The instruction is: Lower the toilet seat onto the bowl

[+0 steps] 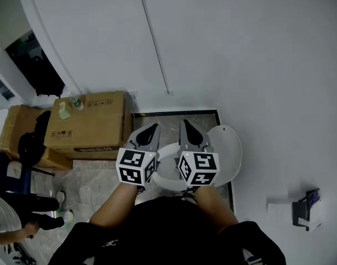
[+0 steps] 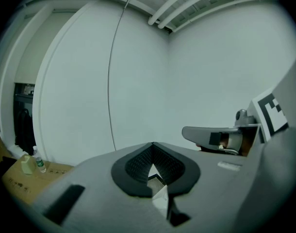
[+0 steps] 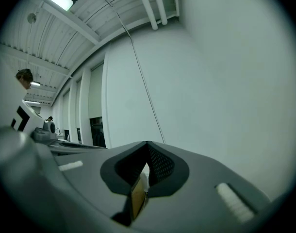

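In the head view a white toilet stands below me on a dark-edged tiled step. Its oval lid (image 1: pixel 228 150) is raised at the right, and a white ring (image 1: pixel 164 169) shows between my hands; I cannot tell whether that ring is the seat or the bare bowl rim. My left gripper (image 1: pixel 153 127) and right gripper (image 1: pixel 185 123) hang side by side above the toilet, pointing at the white wall. Both are shut with nothing between the jaws. The left gripper view shows its shut tips (image 2: pixel 152 144) against the wall, and the right gripper view shows the same (image 3: pixel 148 143). Neither touches the toilet.
Cardboard boxes (image 1: pixel 90 127) with a small bottle (image 1: pixel 77 102) on top stand left of the toilet, a black bag (image 1: pixel 30 142) beside them. A person (image 1: pixel 16 228) stands at the lower left. A thin pipe (image 1: pixel 154 43) runs down the wall. A paper holder (image 1: pixel 305 210) hangs at the right.
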Available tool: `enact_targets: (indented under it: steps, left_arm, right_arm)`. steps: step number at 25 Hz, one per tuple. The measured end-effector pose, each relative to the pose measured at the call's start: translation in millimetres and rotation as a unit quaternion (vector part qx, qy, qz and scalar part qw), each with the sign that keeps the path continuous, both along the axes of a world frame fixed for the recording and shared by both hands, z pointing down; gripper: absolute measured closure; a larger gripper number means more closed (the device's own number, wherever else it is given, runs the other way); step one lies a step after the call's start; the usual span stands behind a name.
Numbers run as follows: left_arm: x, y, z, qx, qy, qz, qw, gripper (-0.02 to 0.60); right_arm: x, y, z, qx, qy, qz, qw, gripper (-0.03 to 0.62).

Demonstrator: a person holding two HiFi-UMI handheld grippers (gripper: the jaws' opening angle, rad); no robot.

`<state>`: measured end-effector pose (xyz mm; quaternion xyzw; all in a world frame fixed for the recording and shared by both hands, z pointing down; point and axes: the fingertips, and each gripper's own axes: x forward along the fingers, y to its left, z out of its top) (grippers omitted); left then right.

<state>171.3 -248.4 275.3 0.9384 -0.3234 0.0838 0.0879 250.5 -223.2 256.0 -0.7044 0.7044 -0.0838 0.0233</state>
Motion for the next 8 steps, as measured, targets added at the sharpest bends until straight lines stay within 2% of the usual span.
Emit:
enact_targets:
  steps: [8]
  left_arm:
    - [-1.5,-0.1,0.6,0.001,0.001,-0.018,0.9998,0.574]
  right_arm:
    - [-9.0,-4.7,3.0,0.0,0.007,-0.027,1.0,0.588]
